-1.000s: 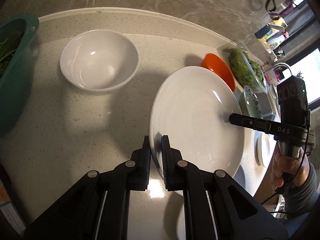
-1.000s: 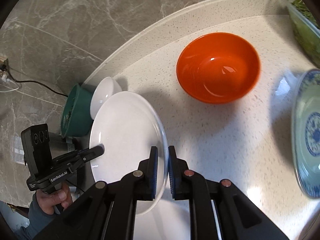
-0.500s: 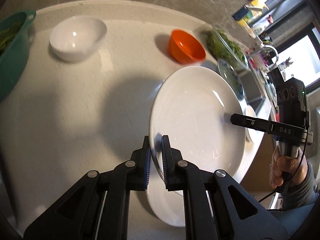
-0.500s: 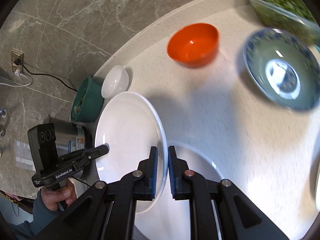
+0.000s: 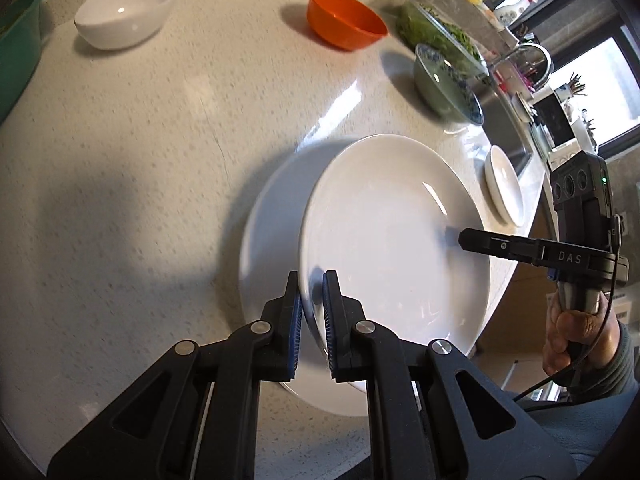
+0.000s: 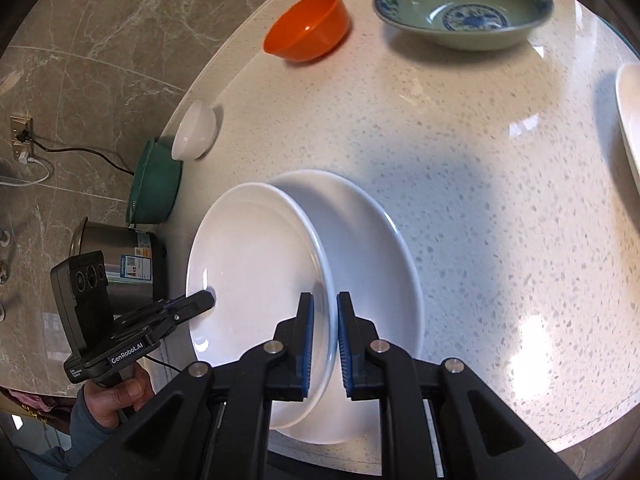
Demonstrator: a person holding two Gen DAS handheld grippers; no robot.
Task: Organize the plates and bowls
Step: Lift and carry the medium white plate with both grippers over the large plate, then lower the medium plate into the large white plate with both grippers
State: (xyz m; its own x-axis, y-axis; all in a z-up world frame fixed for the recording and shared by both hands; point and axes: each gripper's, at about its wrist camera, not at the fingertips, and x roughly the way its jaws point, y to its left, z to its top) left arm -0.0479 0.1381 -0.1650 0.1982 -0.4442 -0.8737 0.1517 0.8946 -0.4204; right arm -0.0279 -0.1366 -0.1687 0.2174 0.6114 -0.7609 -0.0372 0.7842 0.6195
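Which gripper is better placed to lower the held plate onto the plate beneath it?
Neither alone. The left gripper and right gripper each clamp opposite rims of the held plate, above the lower plate but off-centre, so both should lower together.

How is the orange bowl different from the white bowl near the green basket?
The orange bowl is bright orange; the white bowl is plain white. The white bowl stands next to the green basket, at the counter's far end; the orange bowl stands nearer the blue-patterned bowl. Both are upright, empty, and stand on the speckled counter, held by no gripper.
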